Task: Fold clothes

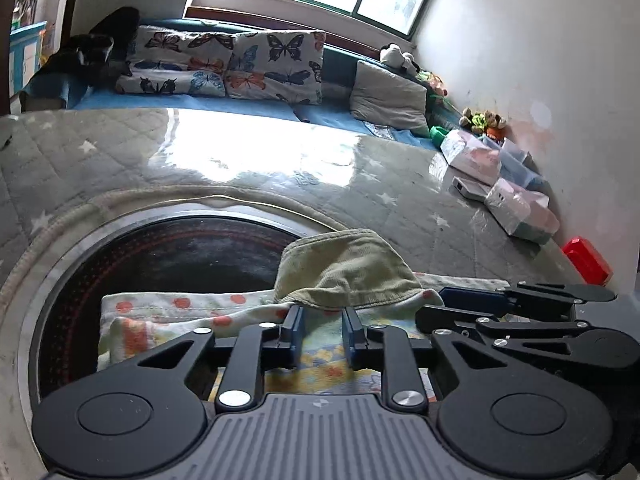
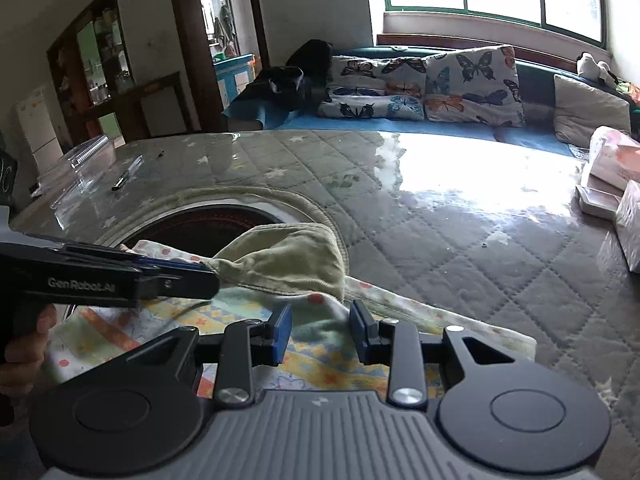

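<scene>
The left gripper (image 1: 323,328) and right gripper (image 2: 320,330) both stand with jaws apart, low over the printed cloth (image 2: 316,356) spread at the near table (image 2: 460,248) edge. Just beyond, a green garment (image 1: 344,270) lies bunched on it. Closing here risks pinching both layers together, dragging the cloth along. The left gripper's side reads "GenRobot.AI".
</scene>
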Demonstrator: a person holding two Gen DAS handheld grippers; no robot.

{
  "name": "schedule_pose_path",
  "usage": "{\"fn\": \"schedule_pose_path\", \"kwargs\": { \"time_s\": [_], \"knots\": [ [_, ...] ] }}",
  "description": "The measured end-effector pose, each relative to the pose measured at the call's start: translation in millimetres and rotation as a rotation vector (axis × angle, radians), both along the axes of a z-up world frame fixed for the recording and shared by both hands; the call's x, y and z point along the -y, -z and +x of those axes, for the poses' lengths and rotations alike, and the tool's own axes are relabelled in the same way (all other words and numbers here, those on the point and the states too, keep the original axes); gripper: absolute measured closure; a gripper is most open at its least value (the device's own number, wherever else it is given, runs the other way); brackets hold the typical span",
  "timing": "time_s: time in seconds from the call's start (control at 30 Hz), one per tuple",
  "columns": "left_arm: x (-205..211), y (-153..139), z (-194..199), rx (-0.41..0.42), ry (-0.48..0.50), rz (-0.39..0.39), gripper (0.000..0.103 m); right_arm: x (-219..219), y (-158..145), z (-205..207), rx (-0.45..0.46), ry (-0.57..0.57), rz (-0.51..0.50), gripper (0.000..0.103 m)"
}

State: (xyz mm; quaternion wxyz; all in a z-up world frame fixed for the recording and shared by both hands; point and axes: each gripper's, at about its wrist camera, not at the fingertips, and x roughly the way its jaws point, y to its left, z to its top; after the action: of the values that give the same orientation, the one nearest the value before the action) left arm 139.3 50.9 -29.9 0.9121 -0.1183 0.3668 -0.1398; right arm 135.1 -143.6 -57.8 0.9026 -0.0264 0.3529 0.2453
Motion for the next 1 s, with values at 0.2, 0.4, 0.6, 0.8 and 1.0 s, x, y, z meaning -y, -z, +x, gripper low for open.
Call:
{"fn": "schedule_pose_path", "kwargs": {
  "time_s": [0.2, 0.4, 0.6, 0.8, 1.0],
  "knots": [
    [-11.3, -5.5, -9.0, 0.021, -0.035, 0.021, 0.080, -2.5, -9.7, -17.6, 0.029, -0.036, 0.004, 0.071],
    [-23.3, 0.7, -14.1, 0.018, -0.074, 0.043, 0.078, -18.6, -9.3, -36.8, 0.029, -0.115, 0.010, 0.068],
    [-41.5, -1.2, -23.9, 0.030, -0.126, 0.079, 0.080, -23.7, -6.3, -43.6, 0.028, -0.120, 0.014, 0.061],
    [-54.1, -1.6, -32.1, 0.028, -0.143, 0.077, 0.079, -32.7, -1.3, -50.1, 0.040, -0.137, -0.020, 0.046],
    [-48.6, -5.2, -60.7, 0.051, -0.128, 0.129, 0.058, -38.5, -9.8, -64.0, 0.076, -0.156, -0.016, 0.041]
  ]
}}
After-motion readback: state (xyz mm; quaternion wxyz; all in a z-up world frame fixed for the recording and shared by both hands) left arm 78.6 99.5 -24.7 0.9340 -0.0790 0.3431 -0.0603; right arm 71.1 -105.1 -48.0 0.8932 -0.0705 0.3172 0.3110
